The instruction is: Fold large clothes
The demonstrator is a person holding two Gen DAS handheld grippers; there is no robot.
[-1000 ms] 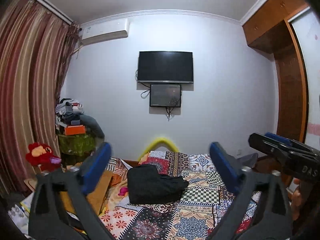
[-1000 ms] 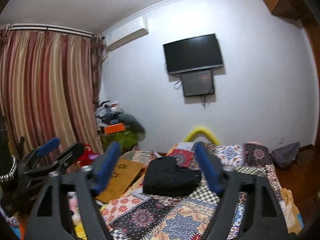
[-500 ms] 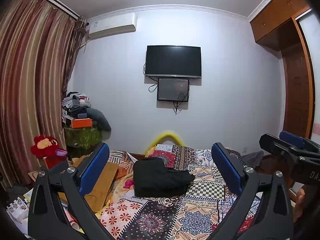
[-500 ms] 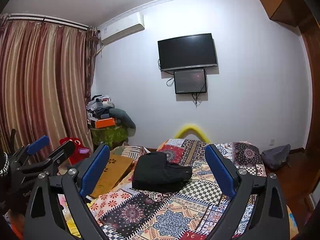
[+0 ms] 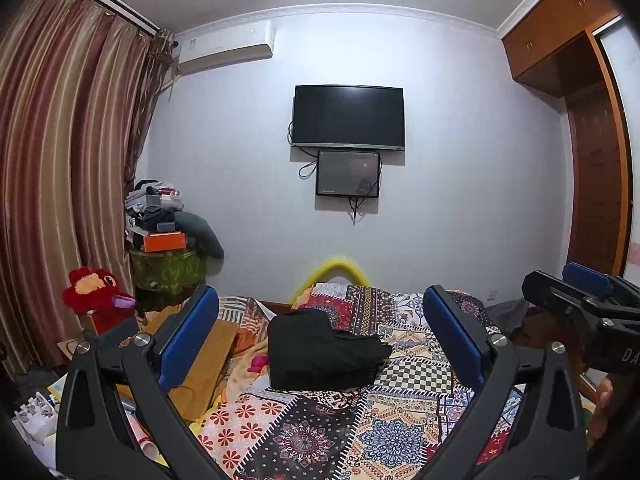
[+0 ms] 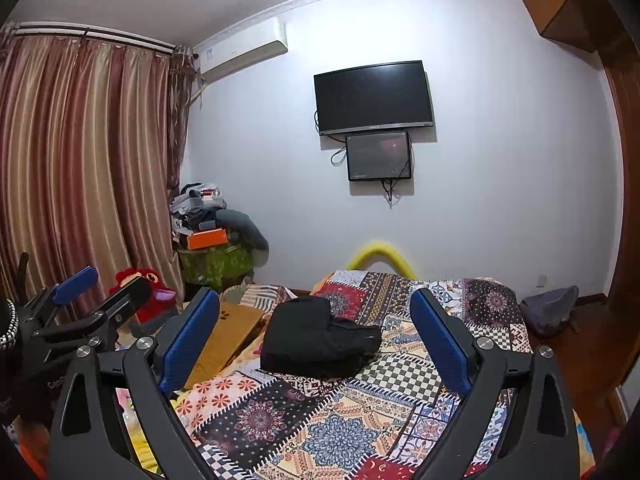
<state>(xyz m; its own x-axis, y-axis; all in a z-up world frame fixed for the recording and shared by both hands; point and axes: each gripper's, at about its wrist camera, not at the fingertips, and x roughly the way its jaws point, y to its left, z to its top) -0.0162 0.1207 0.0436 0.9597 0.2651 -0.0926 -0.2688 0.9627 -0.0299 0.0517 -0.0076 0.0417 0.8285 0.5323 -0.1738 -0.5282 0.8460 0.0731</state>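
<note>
A black garment (image 5: 320,354) lies folded in a compact bundle on the patchwork bedspread (image 5: 400,432), near the bed's left-middle. In the right wrist view the same black garment (image 6: 316,338) lies beyond the jaws on the bedspread (image 6: 340,440). My left gripper (image 5: 319,294) is held level above the near part of the bed, open, with nothing between its blue pads. My right gripper (image 6: 314,295) hovers beside it, also open and empty. Each shows in the other's view: the right gripper (image 5: 580,292) at the right edge, the left gripper (image 6: 80,296) at the left edge.
A wooden board (image 5: 212,352) leans at the bed's left side, with a red plush toy (image 5: 92,292) and a heap of clothes and boxes (image 5: 164,216) behind it. A yellow arch (image 5: 340,266) marks the bed's far end. A grey bag (image 6: 552,312) lies on the floor right.
The right gripper's jaws have spread wider than a second ago, and its view has levelled out. The left gripper's jaws stay equally wide. The black garment has not moved.
</note>
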